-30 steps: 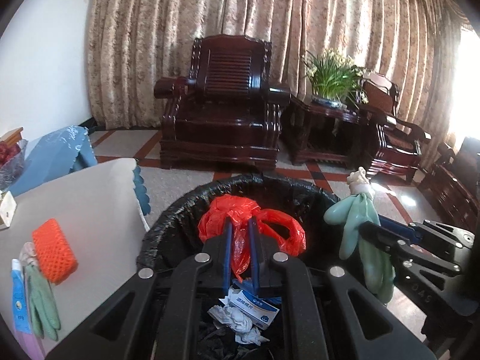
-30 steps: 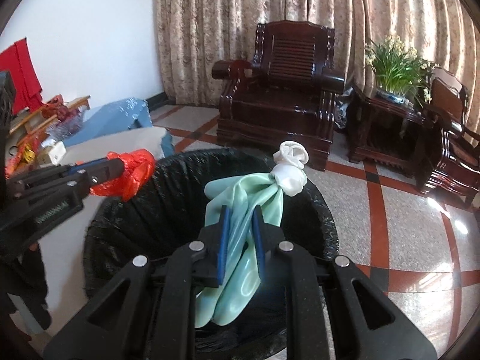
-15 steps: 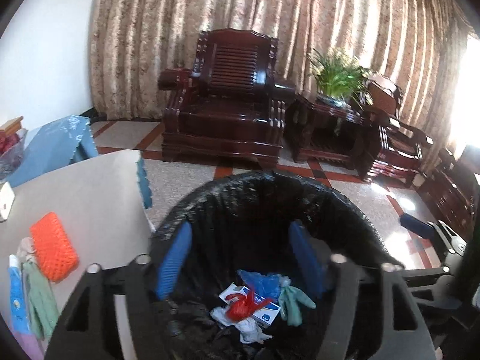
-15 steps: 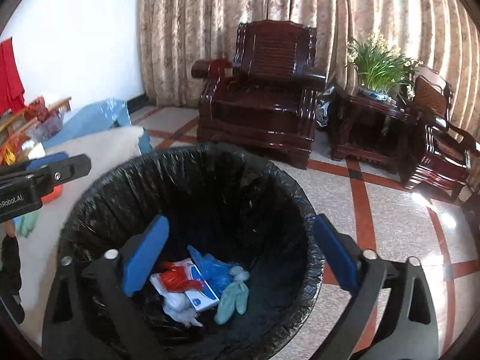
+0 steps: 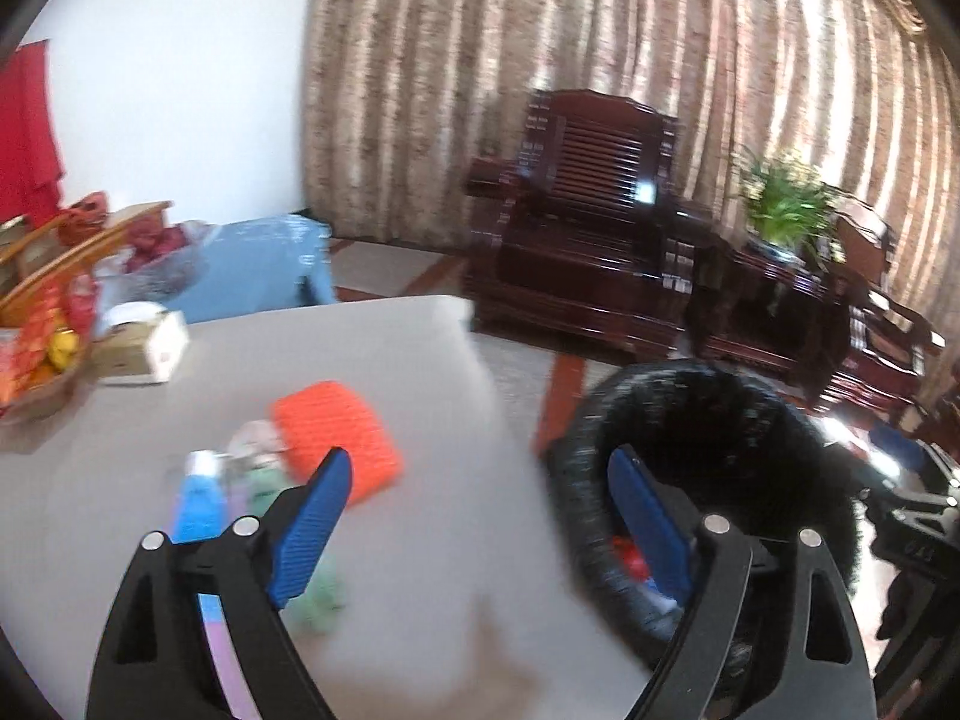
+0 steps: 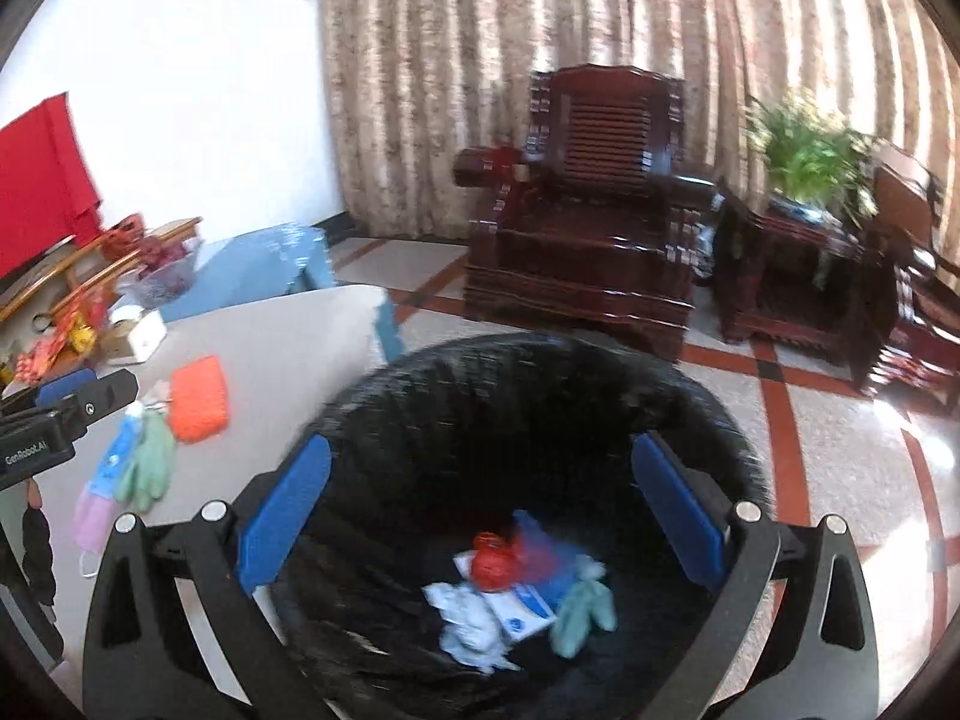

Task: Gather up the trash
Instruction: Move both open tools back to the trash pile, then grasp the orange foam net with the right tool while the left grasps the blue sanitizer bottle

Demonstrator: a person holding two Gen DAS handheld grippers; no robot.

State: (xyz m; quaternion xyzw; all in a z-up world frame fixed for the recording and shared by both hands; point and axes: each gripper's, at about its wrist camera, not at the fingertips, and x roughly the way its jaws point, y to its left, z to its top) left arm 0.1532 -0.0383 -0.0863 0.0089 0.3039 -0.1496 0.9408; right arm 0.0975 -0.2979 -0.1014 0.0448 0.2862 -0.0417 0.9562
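A black-lined trash bin point(image 6: 528, 396) stands beside the grey table point(image 5: 420, 540). It holds a red bag point(image 6: 493, 561), a green glove point(image 6: 579, 612), crumpled tissue point(image 6: 465, 615) and a white-blue packet point(image 6: 525, 612). My right gripper point(image 6: 480, 510) is open and empty above the bin. My left gripper point(image 5: 480, 522) is open and empty over the table edge, the bin point(image 5: 708, 420) to its right. On the table lie an orange mesh pad point(image 5: 336, 438), a green glove point(image 6: 147, 462), a blue packet point(image 5: 198, 504) and a pink mask point(image 6: 90, 516).
A basket of goods point(image 5: 42, 324) and a small white box point(image 5: 150, 345) sit at the table's far left. A blue stool point(image 5: 270, 270), a dark wooden armchair point(image 5: 588, 228), a side table with a plant point(image 5: 786, 222) and a tiled floor point(image 6: 840, 450) lie beyond.
Both grippers opened and dropped the red bag and the green glove into the bin. The left gripper has since swung left over the table; the right one stays above the bin.
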